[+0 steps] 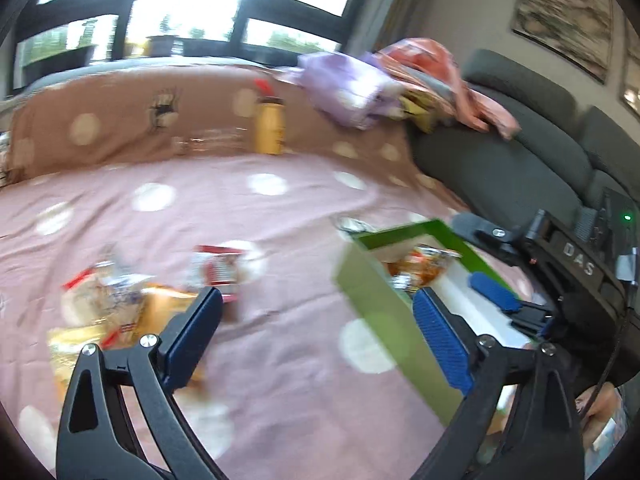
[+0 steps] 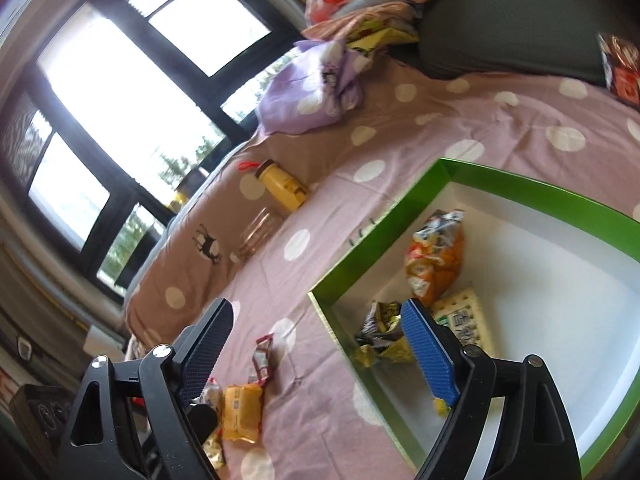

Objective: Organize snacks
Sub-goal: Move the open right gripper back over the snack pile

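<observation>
A green box with a white inside (image 2: 380, 236) lies on a pink polka-dot bedspread; it also shows in the left wrist view (image 1: 376, 292). Inside it lie an orange snack bag (image 2: 436, 256), a dark and yellow packet (image 2: 382, 332) and a white cracker pack (image 2: 466, 316). Loose snacks lie on the bedspread: a red and white packet (image 1: 216, 268), a pale bag (image 1: 104, 300), a yellow packet (image 2: 242, 412) and a red packet (image 2: 262, 356). My left gripper (image 1: 316, 320) is open and empty above the bedspread. My right gripper (image 2: 316, 344) is open and empty over the box's near corner; it also shows in the left wrist view (image 1: 520, 304).
A yellow bottle with a red loop (image 2: 280, 186) and a clear jar (image 2: 256, 236) lie near a brown spotted pillow (image 1: 132, 120). Purple and pink cloth (image 1: 352, 88) is heaped by a dark grey sofa (image 1: 512, 148). A window is behind.
</observation>
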A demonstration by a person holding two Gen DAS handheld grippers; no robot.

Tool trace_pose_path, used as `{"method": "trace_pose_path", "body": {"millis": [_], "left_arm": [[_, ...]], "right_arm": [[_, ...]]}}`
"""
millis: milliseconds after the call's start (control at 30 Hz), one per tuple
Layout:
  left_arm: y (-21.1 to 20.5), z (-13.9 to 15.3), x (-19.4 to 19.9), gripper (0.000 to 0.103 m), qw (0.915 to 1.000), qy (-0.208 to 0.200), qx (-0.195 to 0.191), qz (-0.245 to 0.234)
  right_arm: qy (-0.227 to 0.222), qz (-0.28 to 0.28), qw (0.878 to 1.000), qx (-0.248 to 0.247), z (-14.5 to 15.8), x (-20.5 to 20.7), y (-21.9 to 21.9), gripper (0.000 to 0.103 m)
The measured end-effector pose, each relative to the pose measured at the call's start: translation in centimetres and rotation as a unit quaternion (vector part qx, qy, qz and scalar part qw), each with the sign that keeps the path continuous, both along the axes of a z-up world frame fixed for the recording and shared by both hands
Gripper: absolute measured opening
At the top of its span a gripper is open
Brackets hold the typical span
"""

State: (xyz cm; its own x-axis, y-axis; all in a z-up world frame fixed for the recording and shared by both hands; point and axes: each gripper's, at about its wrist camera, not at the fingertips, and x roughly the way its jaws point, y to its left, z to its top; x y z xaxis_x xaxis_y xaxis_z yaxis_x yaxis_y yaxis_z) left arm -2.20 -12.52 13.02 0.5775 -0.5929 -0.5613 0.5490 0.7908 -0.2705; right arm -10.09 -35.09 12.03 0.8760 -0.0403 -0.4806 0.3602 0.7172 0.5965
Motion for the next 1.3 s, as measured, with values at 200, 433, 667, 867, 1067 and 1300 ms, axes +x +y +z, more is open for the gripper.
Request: {"method": "trace_pose_path", "body": {"millis": [200, 433, 667, 867, 1067, 1300], "left_arm": [[7.1, -1.5, 0.2, 0.101, 0.9937, 0.018, 0.006, 0.111], [12.4, -4.7, 1.7, 0.102, 0.9701, 0.043, 0.061, 0.231], [15.8, -7.0, 3.1, 0.102, 0.9412, 0.094, 0.082, 0.314], [16.6, -7.6, 3.2, 0.102, 0.9336, 0.115, 0.089, 0.327], [17.2, -8.0, 3.6, 0.102, 0.9262, 0.128, 0.104, 0.339], [18.0, -8.6, 3.8, 0.102, 0.9195, 0.154, 0.111, 0.344]], "right_arm": [[0.019, 0.049, 0.997, -0.055, -0.1, 2.2, 4.2, 0.091], [0.068, 0.108, 0.985, -0.116, -2.1, 5.0, 9.5, 0.091], [0.128, 0.144, 0.968, -0.162, -4.7, 7.2, 13.0, 0.091], [0.146, 0.159, 0.958, -0.186, -5.5, 7.5, 14.5, 0.091], [0.157, 0.169, 0.954, -0.191, -5.9, 7.7, 15.4, 0.091], [0.169, 0.181, 0.946, -0.208, -6.4, 7.8, 16.8, 0.091]]}}
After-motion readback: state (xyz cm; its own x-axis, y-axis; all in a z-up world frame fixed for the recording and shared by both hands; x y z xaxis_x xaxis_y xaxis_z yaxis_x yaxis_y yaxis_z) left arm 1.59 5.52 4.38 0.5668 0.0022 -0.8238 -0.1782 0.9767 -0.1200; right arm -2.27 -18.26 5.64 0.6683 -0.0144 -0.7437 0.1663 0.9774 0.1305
